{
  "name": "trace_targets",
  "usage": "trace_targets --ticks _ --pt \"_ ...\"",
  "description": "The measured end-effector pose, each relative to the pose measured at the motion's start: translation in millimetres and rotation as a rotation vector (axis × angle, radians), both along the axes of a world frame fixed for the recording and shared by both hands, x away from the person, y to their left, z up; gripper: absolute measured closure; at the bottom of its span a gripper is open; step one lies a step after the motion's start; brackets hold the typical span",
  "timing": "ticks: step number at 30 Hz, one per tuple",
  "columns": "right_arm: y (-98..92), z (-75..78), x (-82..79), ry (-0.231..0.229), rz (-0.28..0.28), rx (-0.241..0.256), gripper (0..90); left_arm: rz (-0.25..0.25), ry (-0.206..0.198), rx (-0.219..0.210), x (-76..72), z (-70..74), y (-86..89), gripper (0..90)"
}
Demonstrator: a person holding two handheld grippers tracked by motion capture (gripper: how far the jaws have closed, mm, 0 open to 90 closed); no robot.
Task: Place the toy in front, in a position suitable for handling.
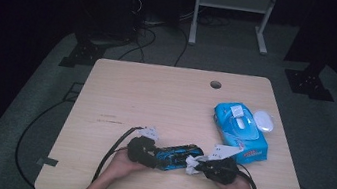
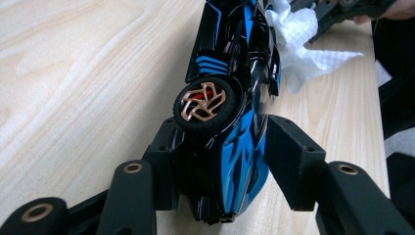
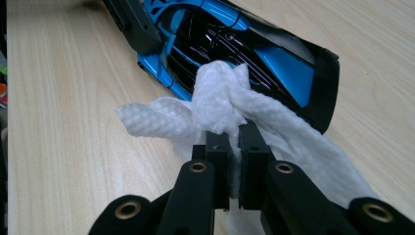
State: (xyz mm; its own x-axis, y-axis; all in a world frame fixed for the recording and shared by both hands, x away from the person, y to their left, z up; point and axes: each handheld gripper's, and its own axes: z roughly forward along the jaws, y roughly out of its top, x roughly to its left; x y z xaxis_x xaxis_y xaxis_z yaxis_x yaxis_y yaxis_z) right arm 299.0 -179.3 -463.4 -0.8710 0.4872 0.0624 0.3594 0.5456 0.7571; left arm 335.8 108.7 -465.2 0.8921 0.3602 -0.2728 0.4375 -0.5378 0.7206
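- my left gripper (image 2: 215, 161) is closed around one end of the blue and black toy race car (image 2: 235, 98), a pad on each flank just behind the bronze-spoked wheel (image 2: 203, 104); the jaws stand only as wide as the car's body
- my right gripper (image 3: 234, 169) has its jaws pinched almost together on a wad of white paper tissue (image 3: 220, 105), which is pressed against the dark glossy cockpit of the car
- in the high view the car (image 1: 175, 156) sits near my edge of the wooden table (image 1: 156, 97), between my two grippers, lying on its side as far as i can judge; the blue tissue pack (image 1: 242, 131) and a white oval thing (image 1: 263, 121) i can't identify lie well apart to the right
- risk: the car's shell is slick and tapered; if i push hard with the tissue, the body could twist or slide out from between my left pads, since they bear on smooth painted plastic
- risk: my right jaws hold only a narrow fold of the tissue; dragging it over the fins and edges of the car could snag and tear it, or pull it free of the grip
- risk: the loose tail of tissue trails under my right jaws; it could catch between car and table and bunch up
- risk: squeezing harder with my left to steady the car could stress the thin bodywork beside the wheel
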Motion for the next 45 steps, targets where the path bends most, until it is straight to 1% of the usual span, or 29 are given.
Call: trace_targets --ticks 5,7,8,9,10,12,17,19,20,21,22,24,28,31,32,35,37,38,42,44,45 --pt "-2.6 -1.0 -0.6 0.016 -0.006 -0.003 85.2 -0.044 -0.057 0.001 -5.2 2.9 -0.7 57.7" --pt "-3.5 -1.4 -0.3 0.019 -0.004 -0.003 85.2 -0.062 -0.103 0.019 -8.0 4.4 -1.9 59.2" --pt "-3.8 -1.6 -0.2 0.020 -0.005 -0.005 85.1 -0.071 -0.115 0.009 -9.2 5.0 -2.1 60.6" --pt "-4.1 -1.9 -0.1 0.023 -0.007 -0.011 85.1 -0.074 -0.134 0.004 -10.5 6.2 -2.2 64.7" --pt "-4.6 -2.7 0.3 0.027 -0.006 -0.015 85.1 -0.077 -0.168 0.024 -12.1 7.4 -3.3 65.1" --pt "-5.4 -3.9 0.4 0.035 -0.009 -0.013 85.1 -0.084 -0.211 0.044 -14.6 7.9 -5.3 65.3" --pt "-6.4 -2.3 -0.3 0.040 -0.003 -0.006 85.2 -0.087 -0.268 0.062 -16.9 8.7 -5.9 65.8" --pt "-6.9 -0.1 -1.3 0.041 0.002 0.017 85.2 -0.070 -0.303 0.079 -17.6 8.6 -5.9 67.2" --pt "-7.2 1.9 -1.8 0.044 0.004 0.030 85.1 -0.059 -0.309 0.081 -16.3 8.2 -4.9 67.4" --pt "-7.2 4.8 -3.0 0.038 0.005 0.040 85.2 -0.058 -0.303 0.075 -15.3 7.9 -3.8 67.4" --pt "-7.3 6.6 -3.7 0.035 0.005 0.044 85.1 -0.055 -0.304 0.067 -14.7 7.1 -3.0 67.4" --pt "-8.1 12.0 -3.9 0.019 0.003 0.058 85.2 -0.054 -0.311 0.065 -14.7 6.6 -2.3 67.4" --pt "-8.9 23.3 0.5 -0.008 -0.018 0.093 85.2 -0.060 -0.315 0.063 -14.3 6.2 -1.6 67.5" --pt "-4.5 34.0 5.1 -0.033 -0.037 0.124 85.2 -0.060 -0.308 0.049 -13.2 5.1 -0.7 67.5" --pt "-2.2 36.1 6.7 -0.039 -0.037 0.128 85.2 -0.063 -0.308 0.048 -12.7 4.8 -0.1 67.5" --pt "13.4 40.8 12.4 -0.051 -0.031 0.116 85.2 -0.064 -0.306 0.042 -12.4 4.3 0.2 67.5" --pt "27.4 40.4 15.5 -0.056 -0.015 0.098 85.2 -0.067 -0.308 0.039 -12.7 4.1 0.1 67.4" --pt "34.6 39.7 16.8 -0.054 -0.006 0.096 85.2 -0.068 -0.309 0.038 -12.9 4.0 0.1 67.4" --pt "63.6 37.5 18.8 -0.036 0.044 0.110 85.2 -0.070 -0.307 0.034 -12.6 3.6 0.7 67.4" --pt "72.1 36.4 19.1 -0.030 0.059 0.122 85.1 -0.072 -0.310 0.035 -12.9 3.7 0.8 67.4" --pt "75.9 35.6 19.5 -0.029 0.062 0.115 85.1 -0.072 -0.310 0.035 -12.8 3.6 1.1 67.4"
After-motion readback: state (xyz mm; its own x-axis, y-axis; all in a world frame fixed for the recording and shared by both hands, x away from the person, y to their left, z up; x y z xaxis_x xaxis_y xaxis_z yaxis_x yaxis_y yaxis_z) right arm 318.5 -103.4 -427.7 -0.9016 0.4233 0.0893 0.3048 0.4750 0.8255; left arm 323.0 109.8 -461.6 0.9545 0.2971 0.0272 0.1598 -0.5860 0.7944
